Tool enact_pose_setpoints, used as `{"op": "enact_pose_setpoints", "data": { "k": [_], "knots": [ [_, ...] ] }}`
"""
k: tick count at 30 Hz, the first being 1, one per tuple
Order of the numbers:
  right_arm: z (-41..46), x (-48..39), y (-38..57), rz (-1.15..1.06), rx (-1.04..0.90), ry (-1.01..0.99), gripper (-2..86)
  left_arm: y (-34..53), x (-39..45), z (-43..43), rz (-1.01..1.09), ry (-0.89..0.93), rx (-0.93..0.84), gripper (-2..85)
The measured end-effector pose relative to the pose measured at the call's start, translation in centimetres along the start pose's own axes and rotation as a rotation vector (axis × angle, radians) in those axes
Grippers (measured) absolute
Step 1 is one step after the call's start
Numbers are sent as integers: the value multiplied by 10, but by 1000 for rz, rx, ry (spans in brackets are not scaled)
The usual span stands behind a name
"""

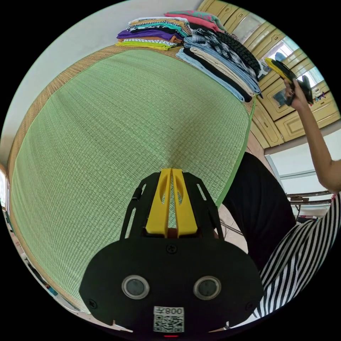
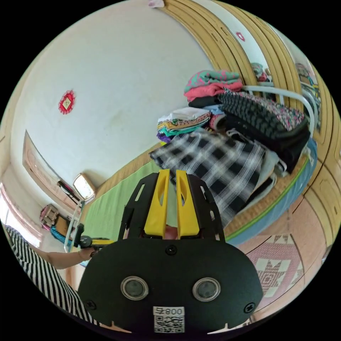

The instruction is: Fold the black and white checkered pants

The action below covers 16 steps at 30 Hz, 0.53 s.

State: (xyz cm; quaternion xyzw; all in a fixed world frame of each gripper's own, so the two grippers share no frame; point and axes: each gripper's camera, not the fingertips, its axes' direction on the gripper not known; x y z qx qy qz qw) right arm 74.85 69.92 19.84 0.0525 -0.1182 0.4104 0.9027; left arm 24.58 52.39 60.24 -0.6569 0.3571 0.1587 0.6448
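Well, here is how it stands, nearest things first.

Left gripper (image 1: 172, 171): yellow jaws nearly closed with only a sliver between them and nothing in them, hanging above the mat in the left gripper view.

Green mat (image 1: 106, 142): bare woven surface where the folding would happen, spreading from the jaws out toward 12 o'clock.

Right gripper (image 2: 172, 173): jaws close together with a narrow gap, holding nothing; in the right gripper view its tips point at the checkered cloth without touching it, as far as I can judge. In the left gripper view it is raised at 2 o'clock.

Checkered pants (image 2: 216, 163): not yet on the mat, lying draped at the front of the clothes heap, up at 1 o'clock from the right gripper's jaws.

Black garments (image 2: 270, 124): piled above and beside the pants, at 2 o'clock; whether they lie on part of the pants I cannot tell.

Folded stack (image 1: 156, 30): coloured clothes at the mat's far edge, 12 o'clock in the left gripper view.

Risk, snagging: jaws this narrow may miss the cloth or catch a neighbour.

Risk, toppling: pulling the pants out could drag the heap down.
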Motion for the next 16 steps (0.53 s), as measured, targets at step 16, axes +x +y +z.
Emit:
{"op": "enact_pose_setpoints", "data": {
  "k": [16],
  "knots": [
    [63, 49, -217, 12, -36, 385, 101, -20, 10, -5, -89, -52, -315, 2]
  ]
}}
